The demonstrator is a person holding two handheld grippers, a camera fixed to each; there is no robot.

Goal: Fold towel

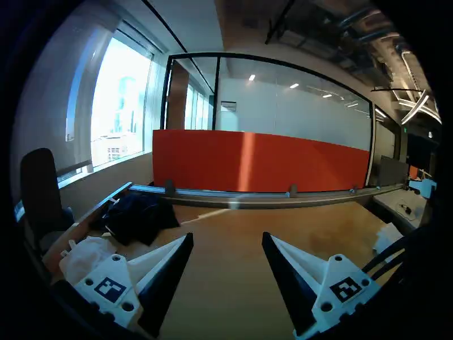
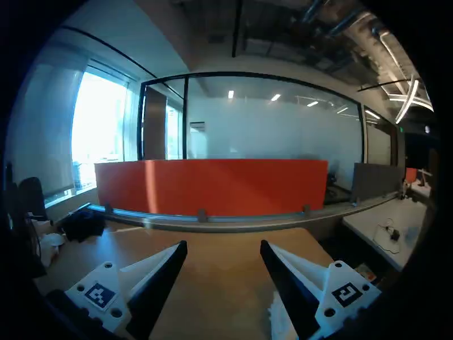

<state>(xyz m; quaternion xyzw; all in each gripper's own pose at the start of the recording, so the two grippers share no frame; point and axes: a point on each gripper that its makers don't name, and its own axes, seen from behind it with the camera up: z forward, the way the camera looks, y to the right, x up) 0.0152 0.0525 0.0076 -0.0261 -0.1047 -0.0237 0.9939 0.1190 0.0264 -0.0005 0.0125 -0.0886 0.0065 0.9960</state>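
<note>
Left tool (image 1: 227,234) and right tool (image 2: 223,242) both spread wide, empty, over the wooden counter (image 1: 238,277).
Left gripper view: dark cloth heap (image 1: 139,218) at middle left. Right gripper view: a white towel (image 2: 278,320) edge at bottom centre, just beside the tool's right-hand finger.

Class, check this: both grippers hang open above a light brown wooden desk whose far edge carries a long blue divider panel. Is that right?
The long divider panel is orange, not blue; the left gripper view shows it. The left gripper and right gripper are open above the light brown wooden desk.
</note>
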